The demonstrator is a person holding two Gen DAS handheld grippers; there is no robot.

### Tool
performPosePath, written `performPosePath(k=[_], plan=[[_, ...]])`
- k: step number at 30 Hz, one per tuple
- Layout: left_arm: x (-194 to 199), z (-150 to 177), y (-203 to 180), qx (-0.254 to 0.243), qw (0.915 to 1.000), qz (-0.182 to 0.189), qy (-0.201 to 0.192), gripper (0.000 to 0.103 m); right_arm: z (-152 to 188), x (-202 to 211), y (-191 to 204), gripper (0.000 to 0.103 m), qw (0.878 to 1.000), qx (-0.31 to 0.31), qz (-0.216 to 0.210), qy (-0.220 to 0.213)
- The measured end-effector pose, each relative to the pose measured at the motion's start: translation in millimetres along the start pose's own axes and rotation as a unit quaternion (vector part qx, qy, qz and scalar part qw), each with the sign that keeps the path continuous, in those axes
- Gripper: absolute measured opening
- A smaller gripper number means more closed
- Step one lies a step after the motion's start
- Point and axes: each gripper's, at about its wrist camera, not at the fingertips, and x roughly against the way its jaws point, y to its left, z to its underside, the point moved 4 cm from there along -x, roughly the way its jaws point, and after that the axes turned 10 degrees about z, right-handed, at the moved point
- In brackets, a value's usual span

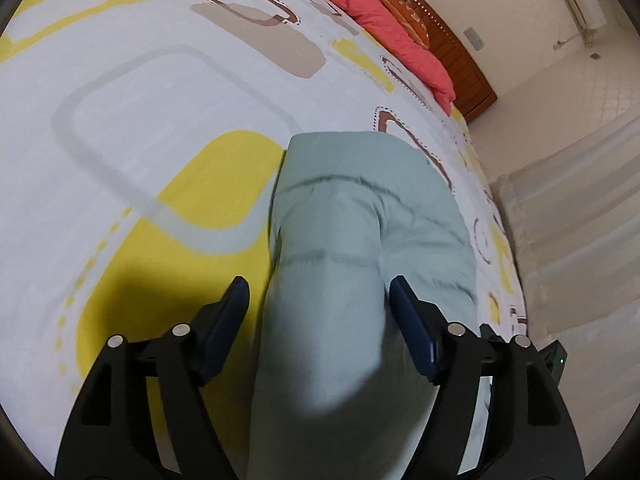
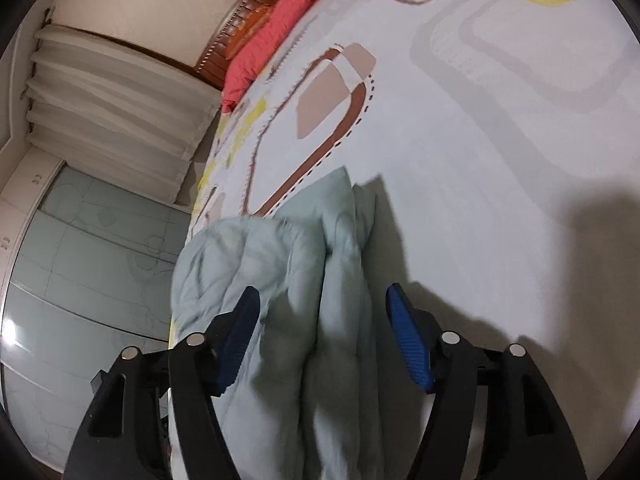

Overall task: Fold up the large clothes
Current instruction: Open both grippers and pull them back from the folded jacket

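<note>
Matt quilted cloth garment (image 1: 360, 240); glossy wood headboard (image 1: 448, 32)

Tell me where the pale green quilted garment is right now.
In both wrist views the pale green garment lies bunched on the patterned bedspread near the bed's edge, running between each gripper's open jaws.

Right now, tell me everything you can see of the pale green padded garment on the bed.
The pale green padded garment is soft, puffy and quilted, with stitched seams across it. It lies already folded into a long, thick bundle on the patterned bedsheet, near the bed's side edge. The right wrist view shows several stacked layers. It runs between the wide-open fingers of the left gripper and right gripper; neither clamps it. Actual contact is unclear.
</note>
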Motion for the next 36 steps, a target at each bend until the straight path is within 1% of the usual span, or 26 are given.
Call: performPosePath(k=[4, 5, 6, 8, 11, 13, 14, 15, 17, 20, 22, 24, 27, 30, 32, 36], plan=[[16.5, 23.8, 2.4, 0.011, 0.9996, 0.027, -0.003, 0.076, 26.5, 17.2, -2.3, 0.065, 1.0, -0.005, -0.027, 0.012], [16.7, 28.4, 2.8, 0.012, 0.9994, 0.033, -0.001, 0.07, 32.3, 18.6, -2.7, 0.061, 1.0, -0.004, -0.023, 0.013], [14.2, 34.0, 2.3, 0.007, 0.999, 0.043, 0.005, 0.055, 38.4, 17.6, -4.3, 0.047, 1.0, -0.003, -0.015, 0.016], [11.5, 37.5, 0.8, -0.004, 0.9993, 0.037, 0.005, 0.053, 41.0, 8.9, -6.9, 0.044, 0.999, -0.008, -0.021, 0.028], [13.5, 37.6, -3.7, -0.015, 0.9996, 0.024, 0.001, 0.053, 41.0, 6.8, -8.3, 0.044, 0.999, -0.016, -0.018, 0.027], [20.4, 38.2, -9.6, -0.036, 0.9993, -0.002, -0.009, 0.059, 41.9, 14.5, -5.1, 0.045, 1.0, -0.006, -0.009, 0.019], [23.9, 39.0, -12.3, -0.048, 0.9987, -0.013, -0.015, 0.066, 42.9, 18.9, -3.6, 0.046, 1.0, 0.0, -0.001, 0.015], [30.0, 41.4, -17.0, -0.069, 0.997, -0.026, -0.022, 0.07, 45.7, 26.6, -2.5, 0.049, 1.0, 0.007, 0.007, 0.009], [38.2, 45.1, -22.0, -0.088, 0.9948, -0.042, -0.028, 0.072, 51.6, 37.3, 1.4, 0.056, 1.0, 0.009, 0.014, 0.002], [50.1, 52.9, -27.4, -0.103, 0.9924, -0.059, -0.033, 0.074, 64.6, 57.8, 3.5, 0.056, 0.999, 0.021, 0.031, -0.012], [60.2, 61.6, -33.8, -0.124, 0.9889, -0.071, -0.041, 0.077, 74.6, 70.9, 6.8, 0.057, 0.998, 0.039, 0.05, -0.023], [70.7, 70.1, -39.1, -0.147, 0.9844, -0.082, -0.05, 0.078, 83.3, 83.4, 9.4, 0.064, 0.996, 0.054, 0.068, -0.037], [86.7, 84.8, -50.9, -0.183, 0.9753, -0.104, -0.067, 0.083, 98.7, 104.2, 15.2, 0.068, 0.99, 0.079, 0.096, -0.065], [101.0, 96.9, -59.9, -0.207, 0.9682, -0.115, -0.08, 0.09, 116.5, 118.8, 26.4, 0.07, 0.98, 0.12, 0.133, -0.085], [112.0, 103.6, -65.4, -0.217, 0.9633, -0.126, -0.094, 0.091, 128.7, 127.0, 33.4, 0.07, 0.974, 0.144, 0.149, -0.095], [128.5, 117.3, -73.2, -0.232, 0.9561, -0.144, -0.107, 0.092, 143.9, 135.4, 44.8, 0.07, 0.966, 0.166, 0.166, -0.109]])
